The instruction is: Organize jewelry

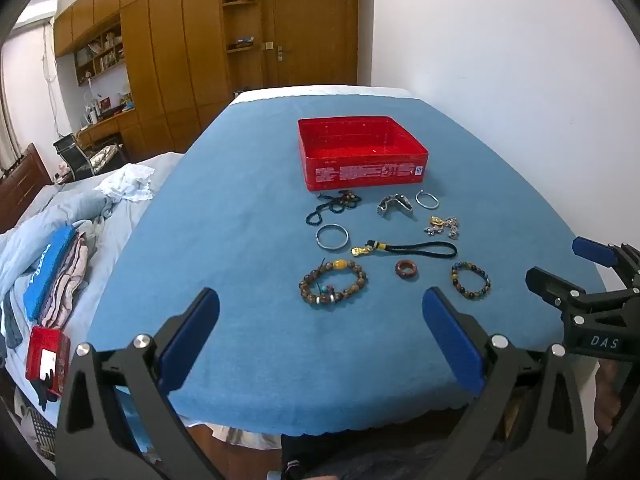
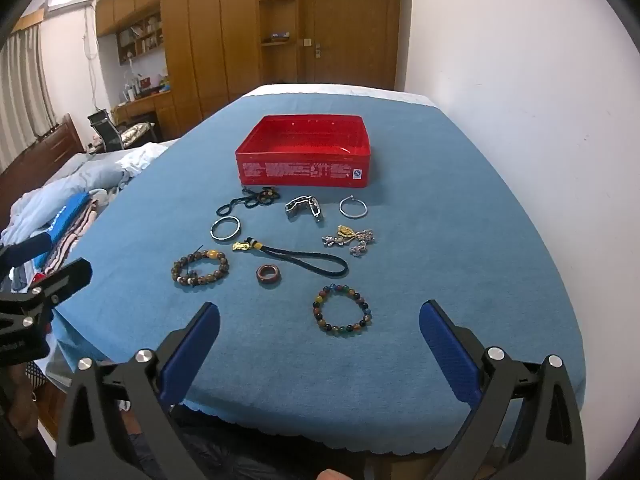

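Both grippers, left gripper [image 1: 320, 328] and right gripper [image 2: 320, 336], hover spread wide, grasping nothing. Red tin box [image 2: 304, 160] sits at 12 o'clock; multicolor bead bracelet [image 2: 342, 309] lies just ahead of the right one, brown bead bracelet [image 1: 333, 282] ahead of the left.

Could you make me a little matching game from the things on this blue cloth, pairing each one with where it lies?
Things:
1. red tin
2. multicolour bead bracelet
3. brown bead bracelet
4. small reddish ring

Places:
A. nearest the right gripper
B. farthest back, behind all the jewelry
C. between the two bead bracelets
D. front left of the group

Pairs: 1-B, 2-A, 3-D, 4-C
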Demonstrator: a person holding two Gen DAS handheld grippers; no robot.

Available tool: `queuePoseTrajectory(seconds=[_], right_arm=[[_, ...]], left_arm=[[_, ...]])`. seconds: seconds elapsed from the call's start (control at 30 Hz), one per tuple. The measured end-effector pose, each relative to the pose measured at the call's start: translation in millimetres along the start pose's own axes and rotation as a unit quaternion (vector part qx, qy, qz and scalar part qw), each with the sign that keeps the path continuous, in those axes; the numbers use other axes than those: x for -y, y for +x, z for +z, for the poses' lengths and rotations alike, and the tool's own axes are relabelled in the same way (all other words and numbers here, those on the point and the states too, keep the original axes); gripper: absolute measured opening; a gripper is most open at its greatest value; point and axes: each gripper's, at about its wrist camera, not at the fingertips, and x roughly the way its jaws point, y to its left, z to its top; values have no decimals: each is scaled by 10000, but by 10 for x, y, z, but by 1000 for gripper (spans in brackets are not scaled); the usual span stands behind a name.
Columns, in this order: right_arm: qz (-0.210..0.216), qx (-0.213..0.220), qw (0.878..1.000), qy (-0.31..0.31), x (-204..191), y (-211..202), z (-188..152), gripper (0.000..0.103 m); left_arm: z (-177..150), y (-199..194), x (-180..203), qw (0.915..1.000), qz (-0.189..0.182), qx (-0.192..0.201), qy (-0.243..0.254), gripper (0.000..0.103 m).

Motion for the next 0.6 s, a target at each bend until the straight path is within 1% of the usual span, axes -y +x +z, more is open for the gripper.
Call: queuePoseTrajectory(seconds=[0.6], right_arm=[[4,20,10000,13,21,1,9,99]], left_arm=[[-17,9,19,10000,-24,-33,-2,100]])
